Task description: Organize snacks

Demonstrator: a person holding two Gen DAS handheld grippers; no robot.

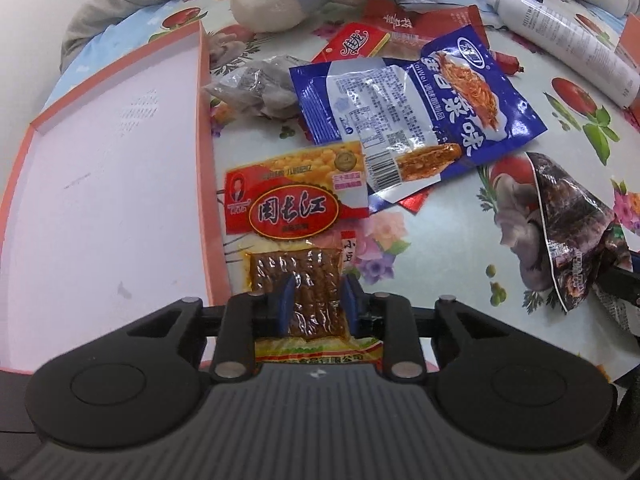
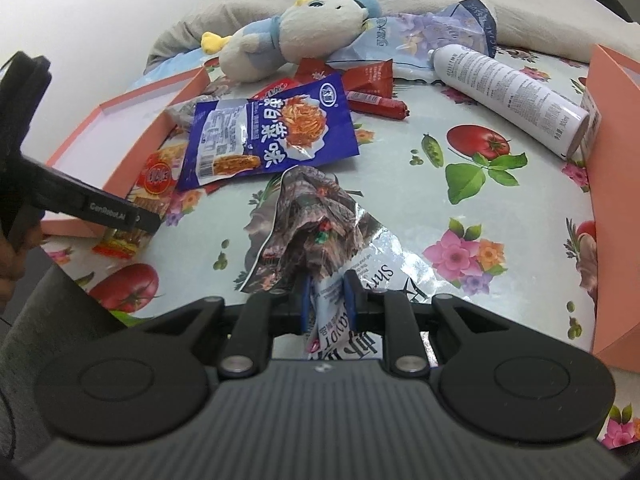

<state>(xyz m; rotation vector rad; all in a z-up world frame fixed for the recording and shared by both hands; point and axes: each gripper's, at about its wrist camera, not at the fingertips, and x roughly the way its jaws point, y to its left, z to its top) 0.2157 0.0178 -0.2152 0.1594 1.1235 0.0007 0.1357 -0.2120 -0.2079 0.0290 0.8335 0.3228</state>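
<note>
A red and yellow packet of brown dried tofu (image 1: 294, 208) lies on the flowered cloth beside the pink box lid (image 1: 100, 200). My left gripper (image 1: 319, 300) comes down on the packet's near half. Its blue pads (image 1: 285, 300) pinch the brown block between them. In the right wrist view my right gripper (image 2: 328, 300) is shut on a crumpled dark snack bag (image 2: 316, 208), whose top rises ahead of the fingers. The same bag (image 1: 576, 220) shows at the right edge of the left wrist view.
Two blue snack packets (image 1: 400, 120) overlap beyond the tofu packet, with red packets and a red sausage (image 2: 376, 104) behind them. A white spray can (image 2: 508, 96) lies at the back right against a second pink box (image 2: 616, 200). A plush toy (image 2: 300, 28) and a grey blanket fill the back.
</note>
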